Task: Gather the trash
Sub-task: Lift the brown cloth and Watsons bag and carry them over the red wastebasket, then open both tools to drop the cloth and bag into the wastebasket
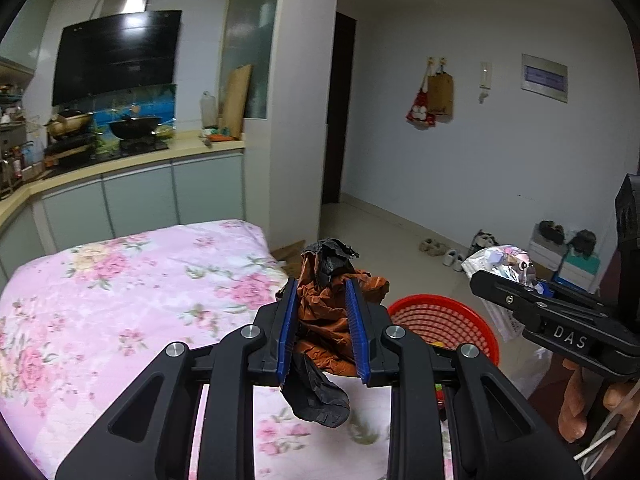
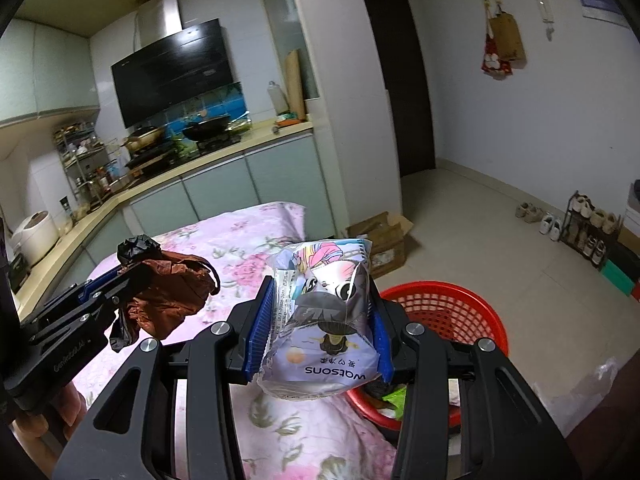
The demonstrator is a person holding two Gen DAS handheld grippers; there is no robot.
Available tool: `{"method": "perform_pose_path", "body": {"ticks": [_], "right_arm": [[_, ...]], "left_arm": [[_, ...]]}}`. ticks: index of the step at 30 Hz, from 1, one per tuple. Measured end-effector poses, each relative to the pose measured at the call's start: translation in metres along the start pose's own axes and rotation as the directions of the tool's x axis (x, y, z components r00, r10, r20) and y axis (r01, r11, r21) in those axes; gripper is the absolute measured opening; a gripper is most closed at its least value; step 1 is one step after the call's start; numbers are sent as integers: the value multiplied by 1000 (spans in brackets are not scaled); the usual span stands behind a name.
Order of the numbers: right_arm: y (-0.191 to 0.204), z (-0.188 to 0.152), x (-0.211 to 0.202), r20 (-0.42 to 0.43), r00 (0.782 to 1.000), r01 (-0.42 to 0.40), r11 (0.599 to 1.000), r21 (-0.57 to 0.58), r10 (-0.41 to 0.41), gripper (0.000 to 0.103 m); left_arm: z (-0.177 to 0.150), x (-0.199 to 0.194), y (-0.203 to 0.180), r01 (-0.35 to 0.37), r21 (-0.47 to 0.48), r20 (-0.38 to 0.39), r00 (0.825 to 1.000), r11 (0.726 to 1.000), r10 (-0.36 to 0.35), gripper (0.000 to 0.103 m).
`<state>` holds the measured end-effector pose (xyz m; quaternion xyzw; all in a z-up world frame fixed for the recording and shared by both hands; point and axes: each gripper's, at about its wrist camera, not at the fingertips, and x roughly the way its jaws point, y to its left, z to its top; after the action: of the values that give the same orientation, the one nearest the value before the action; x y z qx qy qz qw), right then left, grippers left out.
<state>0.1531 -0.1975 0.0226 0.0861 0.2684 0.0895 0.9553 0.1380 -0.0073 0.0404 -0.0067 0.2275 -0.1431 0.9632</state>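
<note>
My left tool (image 1: pixel 322 328) pinches a crumpled brown and black bag (image 1: pixel 324 312) above the floral bed (image 1: pixel 120 280). My right tool (image 2: pixel 320 332) pinches a printed wrapper (image 2: pixel 324 320), just left of the red basket (image 2: pixel 460 308) on the floor.

Count: 2 tongs, left tongs (image 1: pixel 322 330) and right tongs (image 2: pixel 318 330). 2 trash pieces: 1 crumpled brown-and-black bag (image 1: pixel 320 312), 1 printed wrapper (image 2: pixel 324 328). 1 red basket (image 2: pixel 452 312). 1 floral bed (image 1: pixel 120 292). 1 cardboard box (image 2: pixel 384 240) on floor. 2 pans on worktop (image 2: pixel 224 156): wok (image 2: pixel 206 126), gold pan (image 2: pixel 144 136).
</note>
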Motion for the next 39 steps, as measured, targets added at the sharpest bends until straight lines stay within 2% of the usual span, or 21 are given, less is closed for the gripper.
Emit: {"method": "perform_pose_path", "body": {"ticks": [20,26,39], "right_arm": [[-57,-12,5,-33,993,116,989,87,-114,42],[-81,-18,15,-72,988,145,981,128,-137,42],[-111,-28,38,-148,972,210,962,175,-185,42]], "left_arm": [[-8,56,-50,129,29,-90,988,991,-126,23],[-14,84,-66,171,31,-149,975,985,-165,23],[-39,155,-95,235,19,-310,926,972,-218,23]]}}
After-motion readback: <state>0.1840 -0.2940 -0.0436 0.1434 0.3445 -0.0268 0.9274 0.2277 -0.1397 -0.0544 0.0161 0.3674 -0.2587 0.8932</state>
